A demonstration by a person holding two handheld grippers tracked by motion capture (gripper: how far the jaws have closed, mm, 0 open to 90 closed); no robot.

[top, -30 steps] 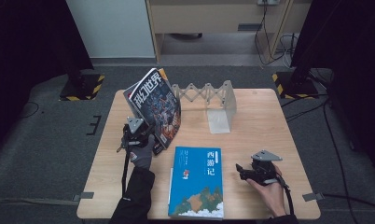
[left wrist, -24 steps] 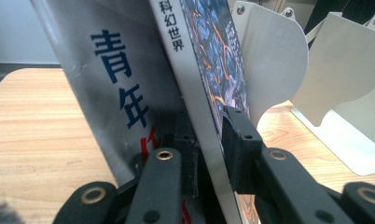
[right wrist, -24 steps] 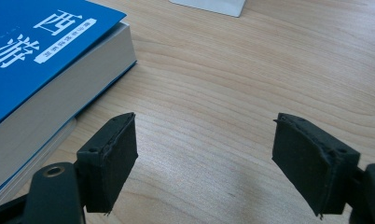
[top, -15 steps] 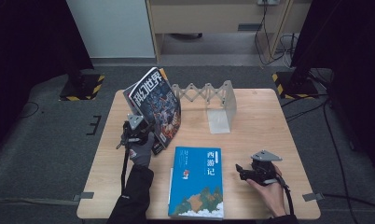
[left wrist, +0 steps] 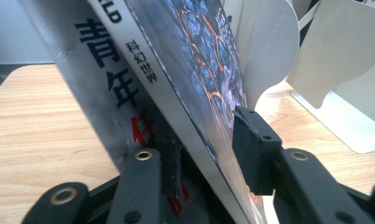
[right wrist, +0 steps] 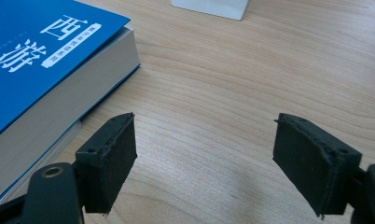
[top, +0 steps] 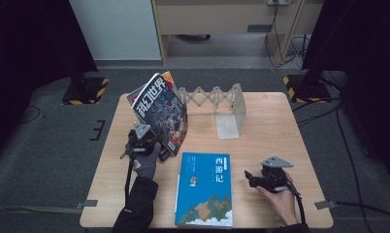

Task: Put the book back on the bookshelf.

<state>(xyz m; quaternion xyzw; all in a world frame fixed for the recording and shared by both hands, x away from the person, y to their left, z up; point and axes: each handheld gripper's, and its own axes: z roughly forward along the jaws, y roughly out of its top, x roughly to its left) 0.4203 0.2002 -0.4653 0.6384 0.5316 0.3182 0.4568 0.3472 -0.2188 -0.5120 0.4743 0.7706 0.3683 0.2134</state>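
Two magazines lean together against the left end of a white folding book rack: a dark one in front and a grey one behind. My left gripper is at their lower edge. The dark magazine stands between its jaws, which have just been opening; the pads sit close on either side without pressing. My right gripper rests low over the table, open and with nothing in it, just right of a thick blue book lying flat.
The rack's white end plates stand right behind the magazines, and its base plate lies at table centre. Bare wood table stretches to the right. Dark stands flank the table on the floor.
The left hand has shifted very slightly at the magazines' lower edge. Magazines, blue book and right gripper hold their places.
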